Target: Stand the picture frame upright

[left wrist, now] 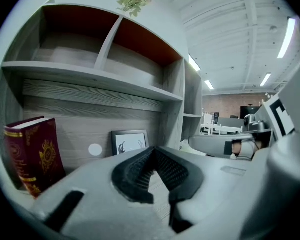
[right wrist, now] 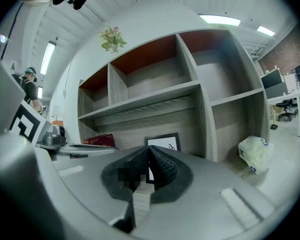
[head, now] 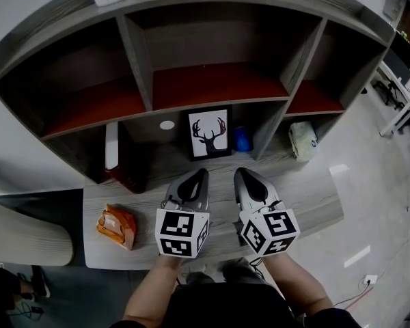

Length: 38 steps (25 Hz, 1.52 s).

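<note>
Frame (head: 209, 132) stands upright at shelf (head: 138, 60) back; left gripper (head: 202, 173) and right gripper (head: 239, 173), both closed on nothing, should back straight off without nudging it.

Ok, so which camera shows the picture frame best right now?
The head view: the picture frame shows whole, standing in the shelf unit, its deer print clear. The left gripper view shows only its upper part, above the left gripper; the right gripper view shows it small, partly behind the right gripper's shut tongs.
</note>
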Each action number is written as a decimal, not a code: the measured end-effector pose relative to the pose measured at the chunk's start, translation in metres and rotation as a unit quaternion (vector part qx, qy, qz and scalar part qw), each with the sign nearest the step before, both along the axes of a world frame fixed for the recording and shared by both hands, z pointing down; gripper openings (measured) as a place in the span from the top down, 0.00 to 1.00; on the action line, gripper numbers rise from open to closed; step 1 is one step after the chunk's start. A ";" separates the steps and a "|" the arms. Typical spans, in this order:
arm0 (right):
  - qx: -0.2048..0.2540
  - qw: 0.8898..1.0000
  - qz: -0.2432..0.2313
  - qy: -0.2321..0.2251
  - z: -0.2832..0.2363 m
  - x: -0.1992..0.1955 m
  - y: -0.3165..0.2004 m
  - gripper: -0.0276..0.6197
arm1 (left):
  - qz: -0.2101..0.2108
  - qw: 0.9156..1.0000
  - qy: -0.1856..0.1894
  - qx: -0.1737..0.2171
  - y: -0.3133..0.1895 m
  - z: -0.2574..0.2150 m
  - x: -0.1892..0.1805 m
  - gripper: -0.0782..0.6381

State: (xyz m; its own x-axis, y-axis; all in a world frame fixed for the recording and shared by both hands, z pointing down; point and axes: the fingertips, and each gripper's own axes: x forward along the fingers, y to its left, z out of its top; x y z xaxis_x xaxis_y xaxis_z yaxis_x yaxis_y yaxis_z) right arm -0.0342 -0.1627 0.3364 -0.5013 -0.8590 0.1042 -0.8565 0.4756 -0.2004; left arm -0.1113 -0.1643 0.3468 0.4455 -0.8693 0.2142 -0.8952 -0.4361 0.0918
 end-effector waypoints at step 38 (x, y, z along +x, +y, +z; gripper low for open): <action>-0.040 0.999 -0.015 0.007 0.025 0.020 0.034 0.96 | -0.026 1.000 0.000 -0.005 0.041 0.015 -0.024 0.90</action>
